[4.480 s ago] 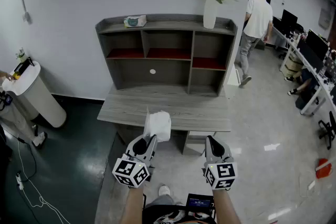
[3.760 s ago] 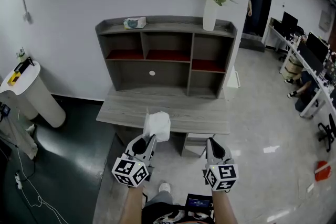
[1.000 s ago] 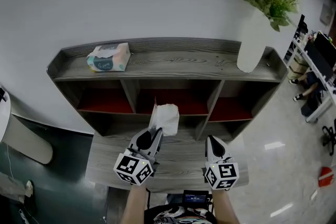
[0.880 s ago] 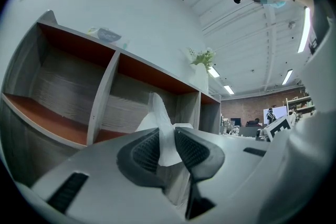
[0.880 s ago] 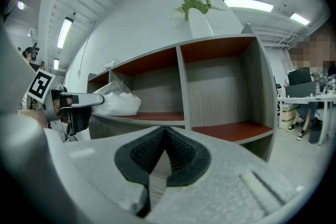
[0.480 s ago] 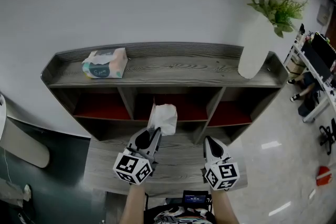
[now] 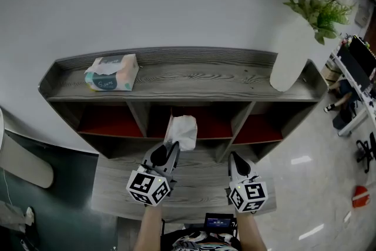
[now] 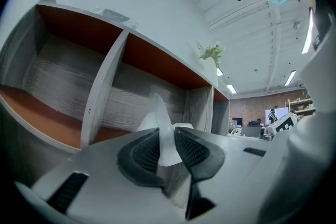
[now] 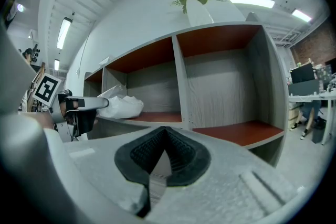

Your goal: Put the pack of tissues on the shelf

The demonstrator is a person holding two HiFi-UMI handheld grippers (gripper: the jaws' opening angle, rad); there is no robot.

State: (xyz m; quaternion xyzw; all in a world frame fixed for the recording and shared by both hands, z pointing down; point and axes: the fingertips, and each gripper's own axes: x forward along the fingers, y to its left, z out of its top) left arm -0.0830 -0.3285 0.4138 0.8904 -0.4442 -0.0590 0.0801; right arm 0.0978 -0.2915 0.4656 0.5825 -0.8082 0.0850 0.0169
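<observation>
Against the wall, a grey shelf [image 7: 200, 74] with red-lined compartments stands on a grey bench [image 7: 197, 182]. At the left of its top board lies a teal pack [image 7: 111, 72]. Below and to the right, the left tongs [image 7: 171, 149] grip a white pack [image 7: 182, 131] by its near edge. In the left gripper view the two ribbed pads of the left tongs [image 8: 165, 140] press on a thin flap of the white pack [image 8: 156, 122], which rises between them, with a divider of the shelf [image 8: 102, 86] behind. The pack hangs at the mouth of the middle compartment, above the bench; whether it touches the red board cannot be told. The right gripper view shows the white pack [image 9: 121, 106] level with that board. The right tongs [image 7: 235, 161] hover over the bench before the right compartment. The jaws of the right tongs [image 9: 164, 147] are together, with nothing between them. At the right end of the top board stands a white vase [image 7: 291, 59] holding green sprigs [image 7: 320, 0].
</observation>
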